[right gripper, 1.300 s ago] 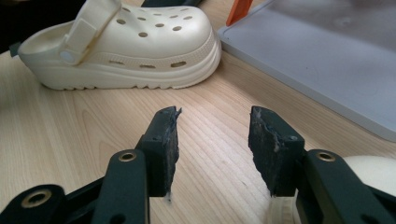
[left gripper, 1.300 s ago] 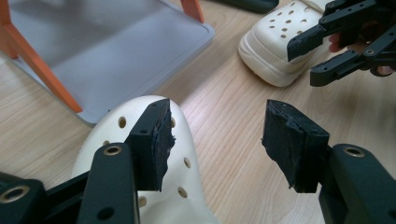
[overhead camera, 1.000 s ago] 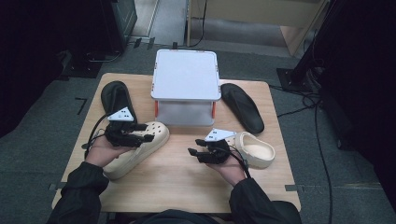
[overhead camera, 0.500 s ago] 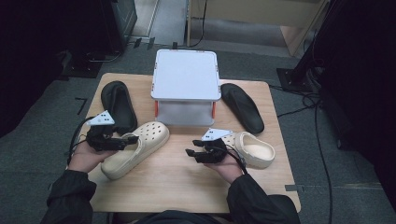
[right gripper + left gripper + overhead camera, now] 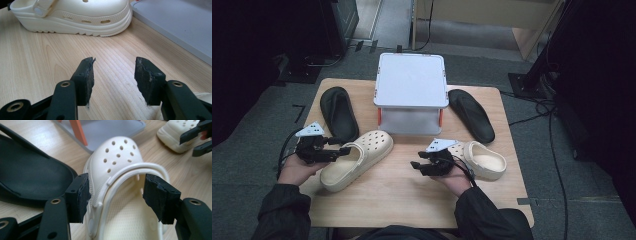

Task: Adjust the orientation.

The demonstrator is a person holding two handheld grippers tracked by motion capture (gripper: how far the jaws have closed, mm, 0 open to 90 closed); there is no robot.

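A cream clog (image 5: 362,155) lies on the wooden table (image 5: 412,200), toe pointing toward the white box (image 5: 412,80). My left gripper (image 5: 345,150) sits at its heel end. Its jaws have just been opening, and they now stand wide with the clog's (image 5: 117,157) side wall and heel strap between them. The left gripper's (image 5: 120,195) pads do not squeeze it. A second cream clog (image 5: 486,160) rests at the right. Beside it, my right gripper (image 5: 414,166) is open over bare wood, and nothing is between the right gripper's (image 5: 113,80) pads.
One black slipper (image 5: 339,112) lies left of the box and another black slipper (image 5: 472,115) lies right of it. The white box stands on orange legs (image 5: 78,131) at the table's back middle. Dark floor with cables surrounds the table.
My left hand has slid left and back toward the person, from on top of the left clog to its heel end. The right hand and both clogs have stayed put.
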